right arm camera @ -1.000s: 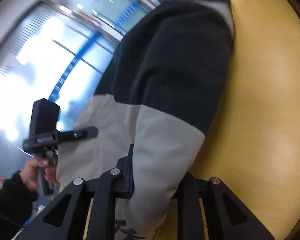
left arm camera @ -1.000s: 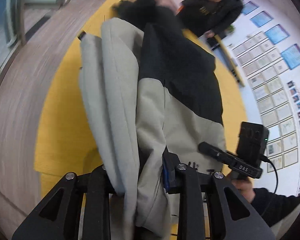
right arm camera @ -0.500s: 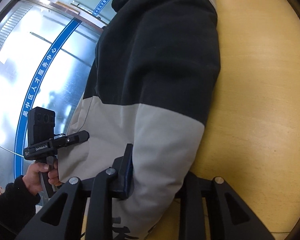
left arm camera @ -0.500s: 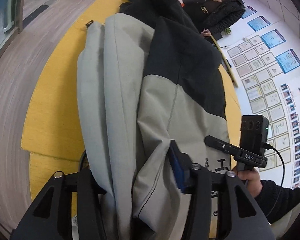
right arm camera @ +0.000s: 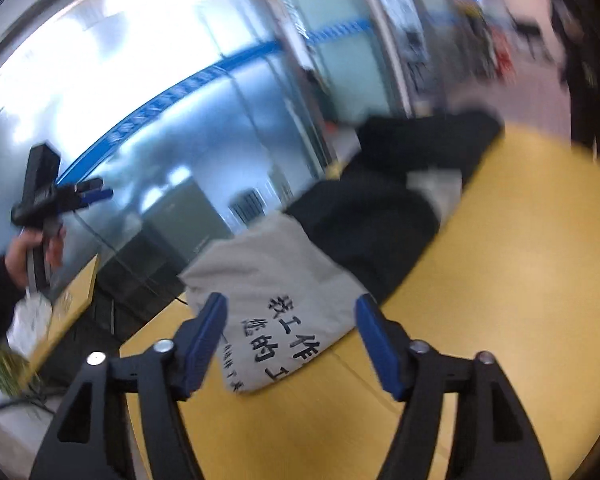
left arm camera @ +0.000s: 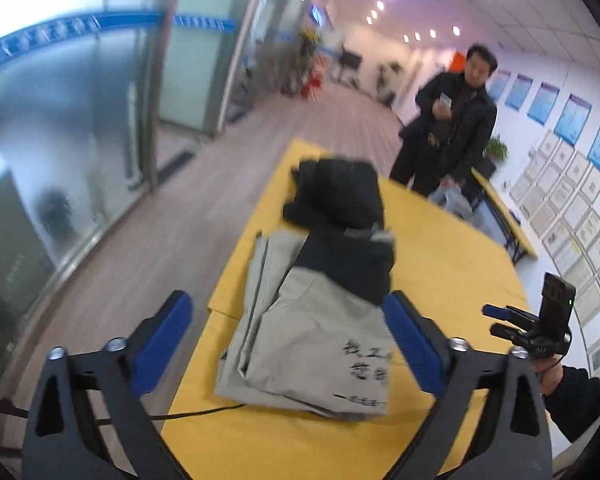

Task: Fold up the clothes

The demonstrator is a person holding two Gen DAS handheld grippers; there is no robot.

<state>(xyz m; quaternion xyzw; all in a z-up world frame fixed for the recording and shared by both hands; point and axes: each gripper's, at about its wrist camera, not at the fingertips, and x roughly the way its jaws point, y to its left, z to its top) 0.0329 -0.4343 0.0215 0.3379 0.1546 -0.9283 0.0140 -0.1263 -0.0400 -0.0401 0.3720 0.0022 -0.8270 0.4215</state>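
One yellow surface carries a folded grey-and-black jacket along its left edge, printed hem nearest; a man in black watches from the far end. Both left tongs and right tongs hover wide, empty.

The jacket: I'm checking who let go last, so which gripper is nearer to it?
Right, by a small margin. The right gripper is open, its fingers either side of the jacket's printed corner. The left gripper is open too, hanging back above its grey end.
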